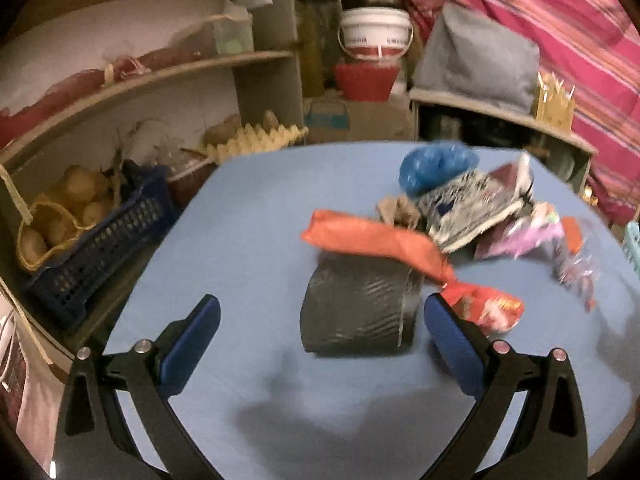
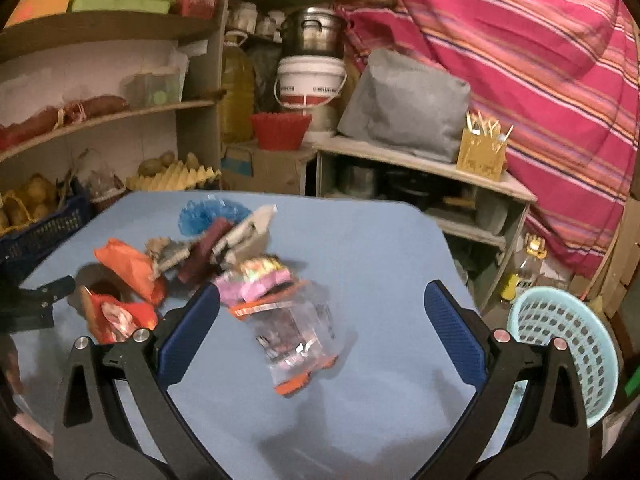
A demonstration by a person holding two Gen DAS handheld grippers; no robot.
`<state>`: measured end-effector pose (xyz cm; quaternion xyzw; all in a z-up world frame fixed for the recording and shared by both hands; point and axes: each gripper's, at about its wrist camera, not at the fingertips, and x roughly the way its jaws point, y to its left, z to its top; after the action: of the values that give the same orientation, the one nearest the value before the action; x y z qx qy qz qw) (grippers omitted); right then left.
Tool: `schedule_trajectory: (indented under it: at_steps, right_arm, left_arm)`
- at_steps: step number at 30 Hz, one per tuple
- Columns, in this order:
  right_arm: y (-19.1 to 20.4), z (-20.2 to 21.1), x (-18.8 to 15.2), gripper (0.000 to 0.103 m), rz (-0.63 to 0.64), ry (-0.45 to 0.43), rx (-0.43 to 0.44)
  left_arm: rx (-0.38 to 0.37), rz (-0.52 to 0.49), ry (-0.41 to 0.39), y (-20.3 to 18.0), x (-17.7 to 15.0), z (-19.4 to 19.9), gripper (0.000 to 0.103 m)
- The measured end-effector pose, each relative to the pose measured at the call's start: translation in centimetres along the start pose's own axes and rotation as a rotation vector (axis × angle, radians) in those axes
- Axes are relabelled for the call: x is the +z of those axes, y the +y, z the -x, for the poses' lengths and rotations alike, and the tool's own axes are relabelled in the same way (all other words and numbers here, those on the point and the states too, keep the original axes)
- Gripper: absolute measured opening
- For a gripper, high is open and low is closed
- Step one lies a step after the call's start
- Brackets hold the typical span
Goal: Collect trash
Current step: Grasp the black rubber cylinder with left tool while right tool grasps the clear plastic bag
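Note:
A heap of trash lies on the blue table (image 1: 240,216): a black folded bag (image 1: 360,308), an orange wrapper (image 1: 372,244) draped over it, a red snack packet (image 1: 492,308), a blue plastic bag (image 1: 436,164), a printed grey packet (image 1: 472,204) and a pink wrapper (image 1: 524,236). My left gripper (image 1: 322,320) is open and empty, its jaws standing either side of the black bag's near end. My right gripper (image 2: 322,304) is open and empty above a clear packet with orange trim (image 2: 296,336). The pink wrapper (image 2: 256,280) and the orange wrapper (image 2: 128,268) lie beyond it.
A light-blue perforated basket (image 2: 568,348) stands off the table's right edge. Shelves at left hold a dark blue crate (image 1: 100,248) of potatoes and egg trays (image 1: 256,140). A low shelf (image 2: 420,164) with a grey bundle, buckets and a striped cloth stand behind the table.

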<state>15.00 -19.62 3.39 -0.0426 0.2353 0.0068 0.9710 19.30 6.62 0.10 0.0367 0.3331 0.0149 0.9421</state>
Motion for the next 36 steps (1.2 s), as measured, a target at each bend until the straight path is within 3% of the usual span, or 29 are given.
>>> schedule_trajectory:
  at_steps: [5,9,12,14,19,26,35,36]
  right_arm:
    - [-0.8,-2.1,-0.6,0.099,-0.023,0.053,0.013]
    - [-1.2,-3.2,-1.2,0.099,-0.034,0.096,0.016]
    - [-1.2,-3.6,-1.6,0.099,-0.012,0.102,-0.005]
    - [-1.3,-3.9,-1.7,0.099,-0.006,0.108,-0.012]
    - [-1.0,-5.6,-2.2,0.099,-0.018,0.169,0.016]
    - [0.5,-7.0,-2.2,0.099,0.003,0.21,0.022]
    - [1.2,-10.0,-2.1,0.099,-0.024,0.324,0.043]
    - [1.1,-10.1,-2.1,0.092,-0.028,0.327,0.045]
  left_arm:
    - [-0.031,-0.017,0.041,-0.4,-0.3,-1.7,0.099]
    - [0.001,-0.037,0.055,-0.7,-0.5,-3.6,0.099]
    - [-0.075,0.01,0.116,0.1,-0.4,-5.0,0.098]
    - [-0.104,0.046,0.111,0.6,-0.2,-5.0,0.096]
    - [-0.156,0.028,0.126,0.0,-0.3,-5.1,0.073]
    - [-0.148,0.001,0.106,-0.5,0.1,-4.3,0.073]
    - [-0.082,0.032,0.063,1.4,0.4,-1.8,0.073]
    - [-0.071,0.036,0.049,1.7,0.5,-1.3,0.073]
